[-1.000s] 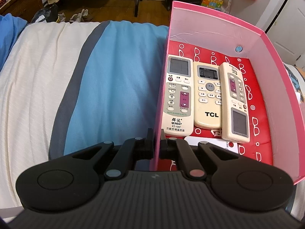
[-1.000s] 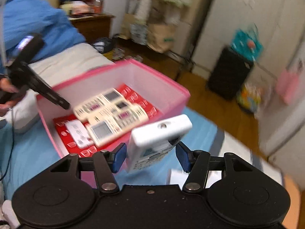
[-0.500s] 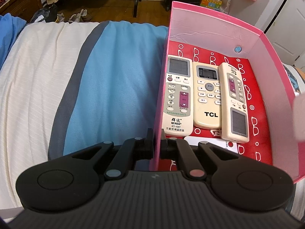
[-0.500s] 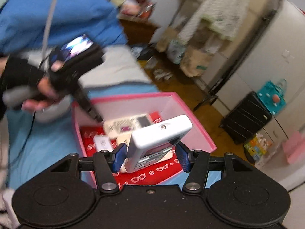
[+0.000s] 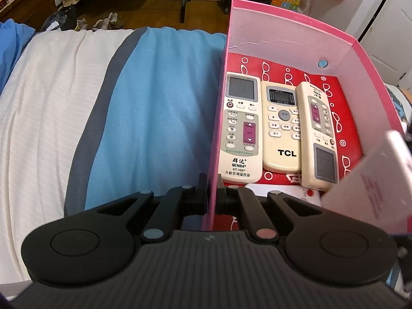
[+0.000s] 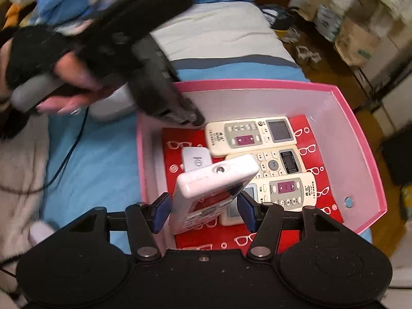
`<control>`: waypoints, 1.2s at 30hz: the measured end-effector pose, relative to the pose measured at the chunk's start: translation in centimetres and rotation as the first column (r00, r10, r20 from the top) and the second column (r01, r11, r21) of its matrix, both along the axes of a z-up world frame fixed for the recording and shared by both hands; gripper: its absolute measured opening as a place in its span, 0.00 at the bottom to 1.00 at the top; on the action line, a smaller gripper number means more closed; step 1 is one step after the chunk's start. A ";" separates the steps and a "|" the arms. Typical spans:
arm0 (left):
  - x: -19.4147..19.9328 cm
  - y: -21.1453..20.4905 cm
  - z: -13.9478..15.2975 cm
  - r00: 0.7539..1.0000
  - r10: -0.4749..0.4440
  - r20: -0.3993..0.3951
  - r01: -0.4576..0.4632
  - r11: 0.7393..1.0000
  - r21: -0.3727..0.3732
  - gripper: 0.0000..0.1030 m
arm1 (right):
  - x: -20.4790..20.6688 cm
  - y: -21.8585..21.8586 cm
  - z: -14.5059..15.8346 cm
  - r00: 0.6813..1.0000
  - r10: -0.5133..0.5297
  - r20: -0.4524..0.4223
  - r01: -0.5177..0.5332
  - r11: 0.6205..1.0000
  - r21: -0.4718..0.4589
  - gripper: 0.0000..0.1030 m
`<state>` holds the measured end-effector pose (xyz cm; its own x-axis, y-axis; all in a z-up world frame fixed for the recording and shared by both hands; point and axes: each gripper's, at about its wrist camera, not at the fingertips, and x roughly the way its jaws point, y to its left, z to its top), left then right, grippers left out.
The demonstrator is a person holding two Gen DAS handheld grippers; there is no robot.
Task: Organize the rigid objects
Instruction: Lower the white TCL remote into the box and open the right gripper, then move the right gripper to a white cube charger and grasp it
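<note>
While left jaws clamp the pink box wall, right jaws grip a white remote, TCL remote, QUNDA KT-109 remote

Dim indoor light, one sharp view, one motion-blurred view, both with heavy fisheye bend.

Left wrist view: crisp; print on the remotes readable; soft even light, weak shadow inside the pink box; white blurred remote smeared at right edge; room lines curve toward corners. Right wrist view: left hand and left hand-held gripper streaked by motion blur, background clutter soft, colours purplish and noisy; held remote fairly sharp with a pale sheen on its top edge; black housings at frame bottom go near featureless.
</note>
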<state>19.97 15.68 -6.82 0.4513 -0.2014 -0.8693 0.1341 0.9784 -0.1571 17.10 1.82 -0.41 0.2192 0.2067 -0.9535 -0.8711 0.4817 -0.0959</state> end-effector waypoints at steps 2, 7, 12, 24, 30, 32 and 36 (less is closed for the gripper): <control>0.0 0.0 -0.1 1.000 -0.002 0.001 0.002 1.000 0.001 0.04 | 0.4 -0.1 -0.6 1.000 -0.008 -0.013 0.008 1.000 0.025 0.60; 0.1 0.0 0.0 1.000 -0.002 -0.001 0.002 1.000 -0.004 0.04 | 1.4 0.0 -1.2 0.995 -0.056 -0.085 0.065 0.992 0.110 0.46; 0.0 0.1 0.0 1.000 -0.003 -0.001 0.003 1.000 -0.008 0.04 | 1.9 0.1 -1.7 0.989 -0.097 -0.109 0.113 0.983 0.146 0.45; -0.1 0.1 0.0 1.000 -0.004 -0.001 0.004 1.000 -0.009 0.04 | 0.5 -8.2 3.6 0.914 -0.400 -0.072 0.396 0.836 0.380 0.47; -0.1 0.2 -0.1 1.000 -0.009 -0.003 0.009 1.000 -0.005 0.04 | -1.7 -15.9 5.0 0.769 -0.639 -0.005 0.576 0.690 0.438 0.55; 0.0 0.1 0.0 1.000 -0.010 -0.005 0.010 1.000 -0.003 0.04 | -1.6 -18.8 4.5 0.694 -0.718 -0.052 0.663 0.610 0.433 0.55; -0.1 -0.1 0.0 1.000 -0.008 -0.002 0.008 1.000 0.008 0.03 | -1.2 -24.1 2.4 0.520 -0.828 -0.209 0.815 0.408 0.412 0.55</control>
